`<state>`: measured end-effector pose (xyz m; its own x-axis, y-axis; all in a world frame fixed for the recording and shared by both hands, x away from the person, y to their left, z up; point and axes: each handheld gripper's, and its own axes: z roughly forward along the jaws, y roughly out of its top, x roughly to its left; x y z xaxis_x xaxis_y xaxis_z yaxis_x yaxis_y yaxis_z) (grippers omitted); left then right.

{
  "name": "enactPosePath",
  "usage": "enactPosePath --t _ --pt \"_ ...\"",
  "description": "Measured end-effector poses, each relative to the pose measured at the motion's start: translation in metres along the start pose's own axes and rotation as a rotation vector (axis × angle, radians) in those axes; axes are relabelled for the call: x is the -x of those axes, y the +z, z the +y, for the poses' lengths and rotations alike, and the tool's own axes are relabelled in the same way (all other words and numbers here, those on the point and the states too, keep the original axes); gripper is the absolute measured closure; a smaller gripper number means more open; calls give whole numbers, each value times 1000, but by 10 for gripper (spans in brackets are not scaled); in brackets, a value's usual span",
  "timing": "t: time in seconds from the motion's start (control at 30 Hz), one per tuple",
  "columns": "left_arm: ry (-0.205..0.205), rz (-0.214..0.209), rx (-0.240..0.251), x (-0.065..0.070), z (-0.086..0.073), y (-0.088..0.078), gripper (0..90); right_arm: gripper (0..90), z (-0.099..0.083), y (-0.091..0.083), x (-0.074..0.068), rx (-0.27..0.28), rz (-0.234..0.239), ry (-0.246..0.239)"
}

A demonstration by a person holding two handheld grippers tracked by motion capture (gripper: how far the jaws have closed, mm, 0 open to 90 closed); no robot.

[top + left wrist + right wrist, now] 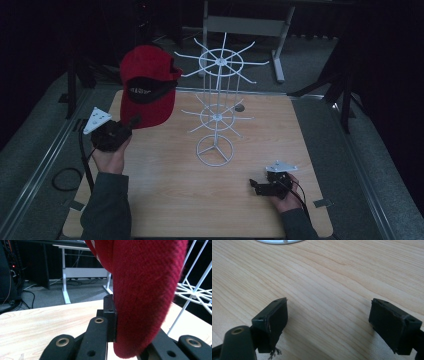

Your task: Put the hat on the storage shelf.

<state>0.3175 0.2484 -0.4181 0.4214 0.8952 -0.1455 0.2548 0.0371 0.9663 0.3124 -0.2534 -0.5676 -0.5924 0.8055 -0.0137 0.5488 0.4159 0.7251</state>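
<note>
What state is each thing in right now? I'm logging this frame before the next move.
Red cap: held up off the table, not on the rack.
Left gripper: shut on the cap's edge.
Right gripper: open, empty, low over the table.
White wire rack: upright, its hooks bare.

wooden table (165,200), grey desk frame (250,25)

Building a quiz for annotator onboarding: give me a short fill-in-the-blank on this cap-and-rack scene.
1. The left gripper is shut on a cap coloured ____.
2. The right gripper has its jaws ____ above the table.
3. The white wire rack stands on a ____ base.

Missing words: red; open; round
</note>
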Motion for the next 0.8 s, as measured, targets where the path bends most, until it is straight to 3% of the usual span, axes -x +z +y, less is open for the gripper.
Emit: enactPosePath --t 0.8 --pt "-3 -9 70 7 18 -6 857 153 0 0 0 -2 1 2"
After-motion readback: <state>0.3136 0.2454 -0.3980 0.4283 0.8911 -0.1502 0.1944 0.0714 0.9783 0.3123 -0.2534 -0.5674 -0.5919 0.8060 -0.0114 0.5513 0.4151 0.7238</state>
